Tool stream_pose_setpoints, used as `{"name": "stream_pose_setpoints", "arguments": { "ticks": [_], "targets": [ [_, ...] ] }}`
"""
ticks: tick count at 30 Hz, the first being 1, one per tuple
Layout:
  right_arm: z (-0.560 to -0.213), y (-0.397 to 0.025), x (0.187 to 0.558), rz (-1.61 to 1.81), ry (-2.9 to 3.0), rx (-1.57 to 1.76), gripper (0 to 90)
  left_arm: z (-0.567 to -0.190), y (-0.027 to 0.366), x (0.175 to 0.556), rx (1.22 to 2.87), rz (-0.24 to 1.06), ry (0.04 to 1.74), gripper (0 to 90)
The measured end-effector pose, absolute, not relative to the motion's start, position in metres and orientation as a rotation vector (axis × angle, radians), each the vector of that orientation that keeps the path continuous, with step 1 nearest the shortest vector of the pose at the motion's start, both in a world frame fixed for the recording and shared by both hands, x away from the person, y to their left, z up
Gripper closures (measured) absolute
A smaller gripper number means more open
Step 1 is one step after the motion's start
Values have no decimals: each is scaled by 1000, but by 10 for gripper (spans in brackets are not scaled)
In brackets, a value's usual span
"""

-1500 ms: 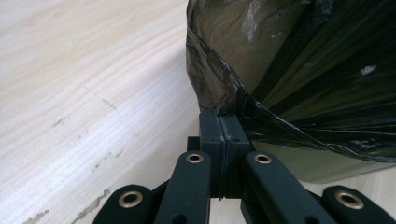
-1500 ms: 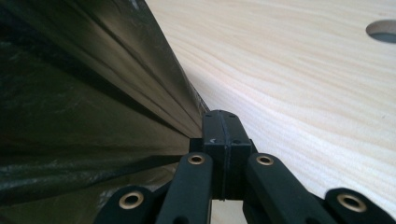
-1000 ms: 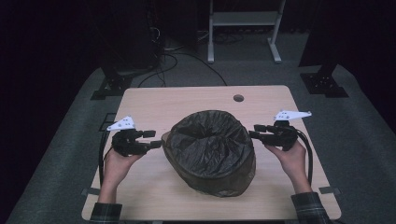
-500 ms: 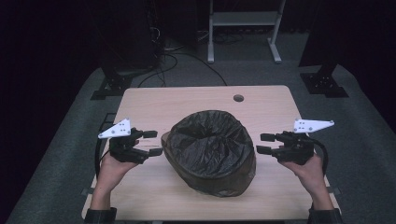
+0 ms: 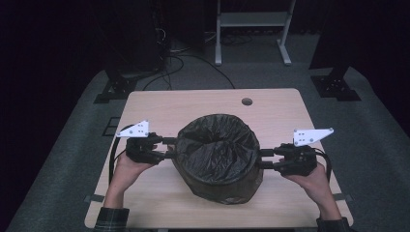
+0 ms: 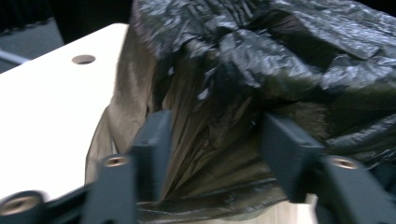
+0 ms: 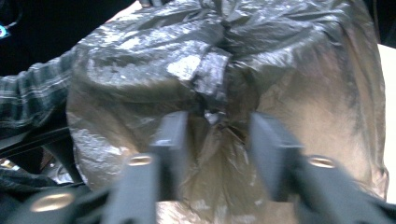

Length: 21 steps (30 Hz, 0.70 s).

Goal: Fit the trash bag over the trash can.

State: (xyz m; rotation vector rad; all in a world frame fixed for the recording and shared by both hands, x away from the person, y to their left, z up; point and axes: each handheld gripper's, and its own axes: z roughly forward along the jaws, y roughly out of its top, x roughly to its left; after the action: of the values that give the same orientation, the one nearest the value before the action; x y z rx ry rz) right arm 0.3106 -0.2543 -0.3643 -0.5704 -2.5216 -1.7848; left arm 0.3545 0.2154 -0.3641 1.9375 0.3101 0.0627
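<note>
The left gripper and right gripper, jaws spread apart, press against opposite sides of a round bin at the centre of the wooden table. A crinkled, glossy black bin liner covers the bin's mouth and drapes down its walls, hiding the inside.

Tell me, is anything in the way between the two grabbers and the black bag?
Nothing visible is. The left gripper and the right gripper are each right at a side of the black bag, jaws open, with only bag plastic between them.
</note>
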Motion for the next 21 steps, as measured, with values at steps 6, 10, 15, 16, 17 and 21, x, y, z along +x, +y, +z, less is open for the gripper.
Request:
{"name": "stream_pose_setpoints", "arguments": {
  "ticks": [6, 10, 15, 16, 17, 21],
  "targets": [
    [-360, -248, 309, -1790, -2532, -526, 886, -365, 212, 352, 1971, 8, 288, 899],
    [-362, -247, 308, -1765, -2547, -535, 900, -366, 211, 349, 2013, -3, 300, 900],
    [-375, -248, 309, -1703, -2573, -566, 900, -372, 215, 345, 2030, -16, 312, 900],
    [-377, -248, 309, -1693, -2577, -572, 900, -373, 216, 345, 2038, -13, 315, 900],
    [-380, -248, 310, -1684, -2577, -576, 900, -375, 217, 344, 2047, -16, 321, 900],
    [-390, -247, 311, -1627, -2598, -601, 900, -384, 220, 343, 2064, -42, 335, 900]
  ]
}}
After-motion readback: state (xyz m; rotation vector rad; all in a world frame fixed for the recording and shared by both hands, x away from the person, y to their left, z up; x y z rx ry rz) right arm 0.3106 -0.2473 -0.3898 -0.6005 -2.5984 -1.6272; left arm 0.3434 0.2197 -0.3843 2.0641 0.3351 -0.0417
